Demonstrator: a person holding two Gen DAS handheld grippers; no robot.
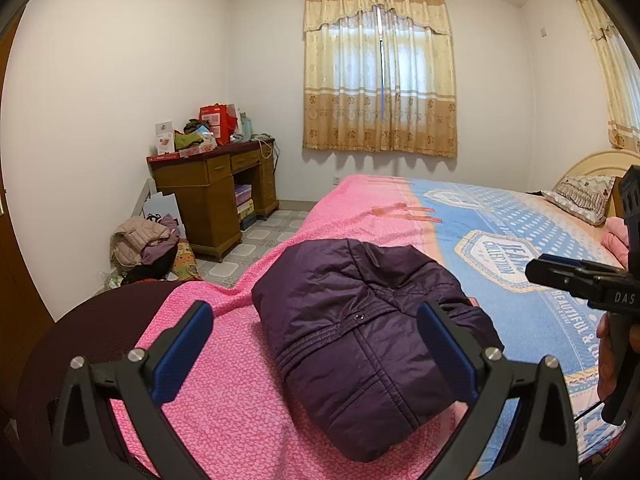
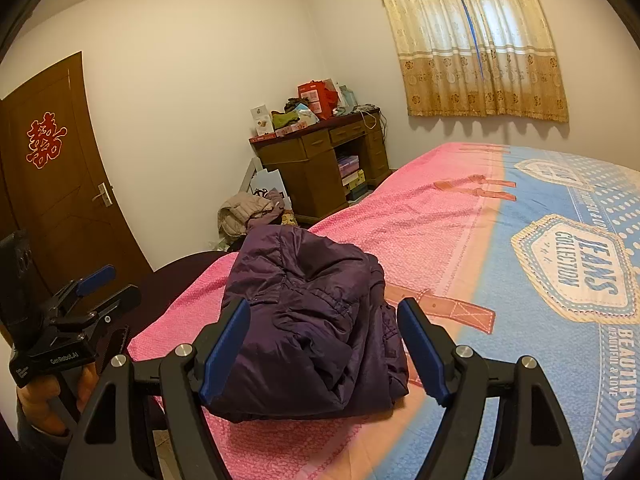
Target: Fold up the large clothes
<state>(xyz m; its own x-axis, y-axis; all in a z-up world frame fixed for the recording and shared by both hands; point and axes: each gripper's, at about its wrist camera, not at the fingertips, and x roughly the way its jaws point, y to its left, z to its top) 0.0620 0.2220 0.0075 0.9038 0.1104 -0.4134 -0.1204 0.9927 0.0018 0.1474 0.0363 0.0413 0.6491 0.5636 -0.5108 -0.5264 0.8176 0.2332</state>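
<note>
A dark purple padded jacket [image 1: 360, 328] lies folded into a compact bundle on the pink part of the bed cover [image 1: 224, 400]; it also shows in the right wrist view [image 2: 304, 320]. My left gripper [image 1: 316, 344] is open and empty, held above the near end of the bundle. My right gripper [image 2: 324, 344] is open and empty, just short of the bundle's near edge. The right gripper also shows at the right edge of the left wrist view [image 1: 584, 276], and the left gripper at the left of the right wrist view [image 2: 92, 296].
The bed cover turns blue with a printed badge [image 2: 576, 268] toward the right. A wooden desk [image 1: 212, 192] piled with boxes stands by the far wall, with a heap of clothes [image 1: 144, 244] on the floor beside it. A brown door [image 2: 60, 176] is at left. A pillow [image 1: 584, 196] lies by the headboard.
</note>
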